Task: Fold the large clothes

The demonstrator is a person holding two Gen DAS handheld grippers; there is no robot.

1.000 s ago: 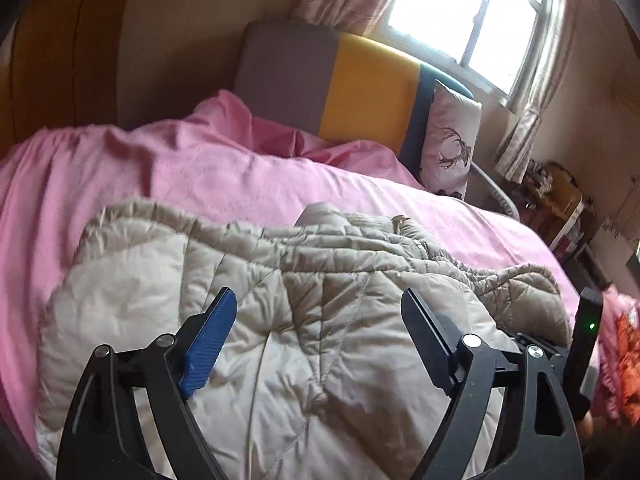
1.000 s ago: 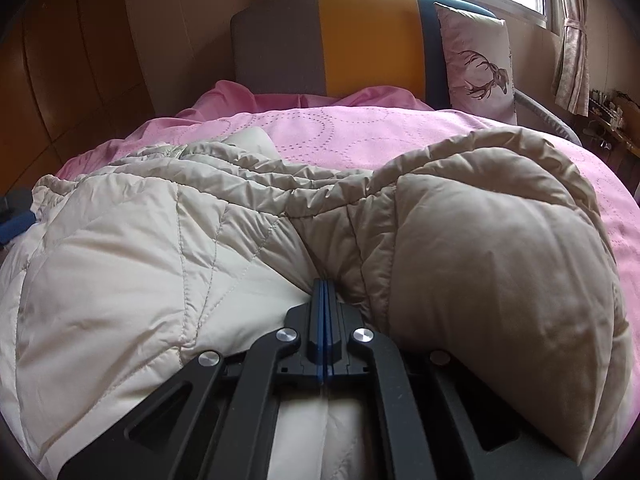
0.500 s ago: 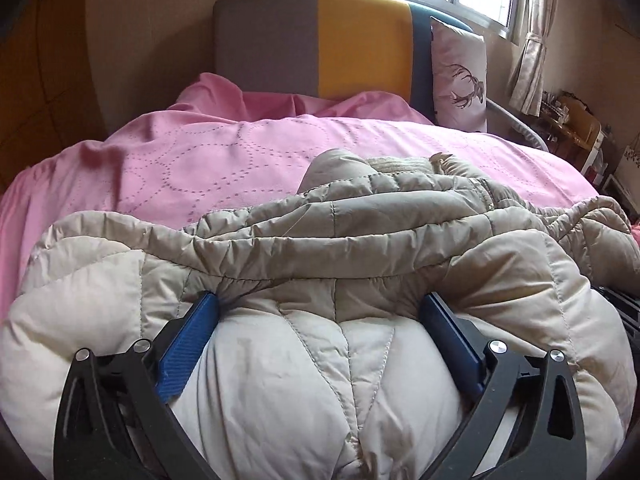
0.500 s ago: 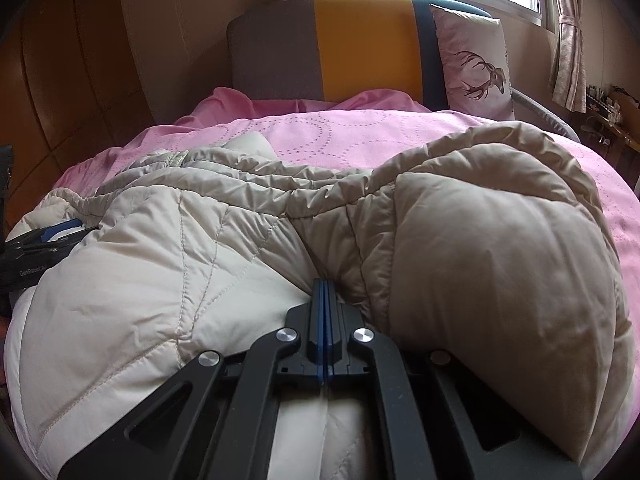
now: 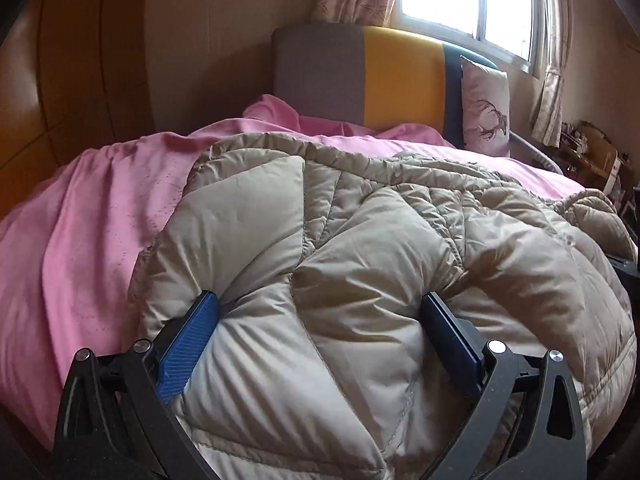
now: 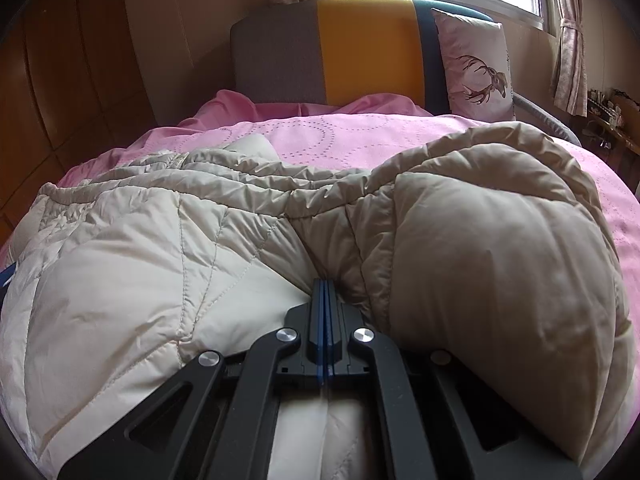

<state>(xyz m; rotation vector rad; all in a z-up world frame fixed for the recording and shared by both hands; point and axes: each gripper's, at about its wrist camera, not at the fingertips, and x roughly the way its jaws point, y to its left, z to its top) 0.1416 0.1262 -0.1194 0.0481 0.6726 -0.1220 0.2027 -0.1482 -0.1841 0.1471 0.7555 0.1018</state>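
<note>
A beige quilted down jacket [image 5: 360,240] lies bunched on a pink bedspread [image 5: 80,220]. My left gripper [image 5: 320,312] is open, its blue-padded fingers [image 5: 188,340] wide apart and pressed into a puffy edge of the jacket that bulges between them. In the right wrist view the jacket [image 6: 160,264] fills the foreground. My right gripper [image 6: 323,292] is shut on a fold of the jacket, the blue pads pressed together with fabric bunched around their tips.
A grey, yellow and blue headboard [image 6: 340,52] stands behind the bed, with a deer-print pillow [image 6: 476,68] at its right. A wooden wardrobe [image 5: 60,80] is at the left, a window [image 5: 472,0] and cluttered furniture [image 5: 592,156] at the right.
My left gripper has gone from hovering above the jacket to pushing its open fingers into the jacket's edge, and the jacket has shifted. My right gripper has stayed shut on its fold.
</note>
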